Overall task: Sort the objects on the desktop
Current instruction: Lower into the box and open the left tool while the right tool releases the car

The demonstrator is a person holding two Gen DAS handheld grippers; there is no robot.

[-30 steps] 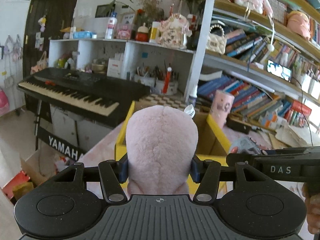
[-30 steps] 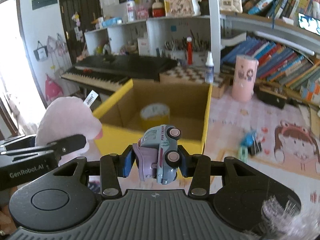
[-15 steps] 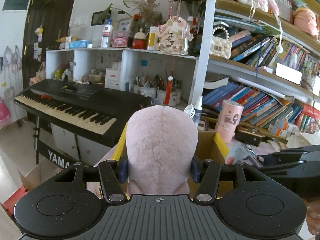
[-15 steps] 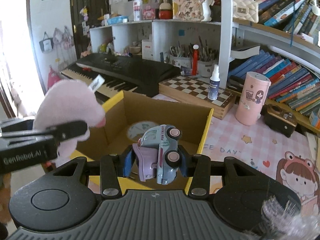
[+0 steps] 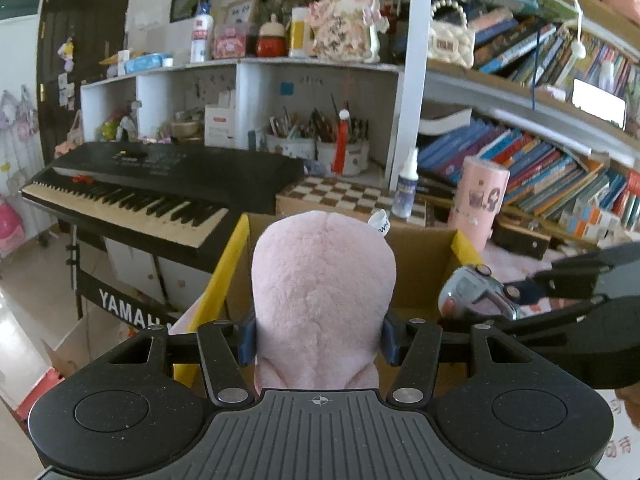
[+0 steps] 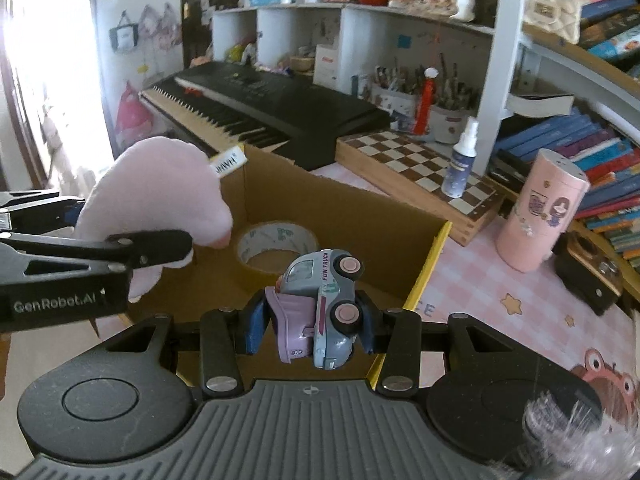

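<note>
Cardboard: open box (image 6: 352,216) with yellow top edges, on the desk; roll of tape (image 6: 276,246) lies on its floor.
Desk surface: pink checked mat (image 6: 500,292) with stars and cartoon print, right of the box.
Left gripper (image 5: 318,338): fingers pinching the pink plush toy (image 5: 322,296), held above the box's near left side.
Right gripper (image 6: 310,326): fingers clamped on the toy truck (image 6: 324,304), tipped on its side, above the box's near edge.
Behind box: chessboard (image 6: 420,172) with spray bottle (image 6: 462,160) on it; pink canister (image 6: 538,210) just to its right.
Room: black Yamaha keyboard (image 5: 160,188) on the left, white cubby shelves (image 5: 248,100), rows of books (image 5: 540,172) on the right, bright doorway far left.
</note>
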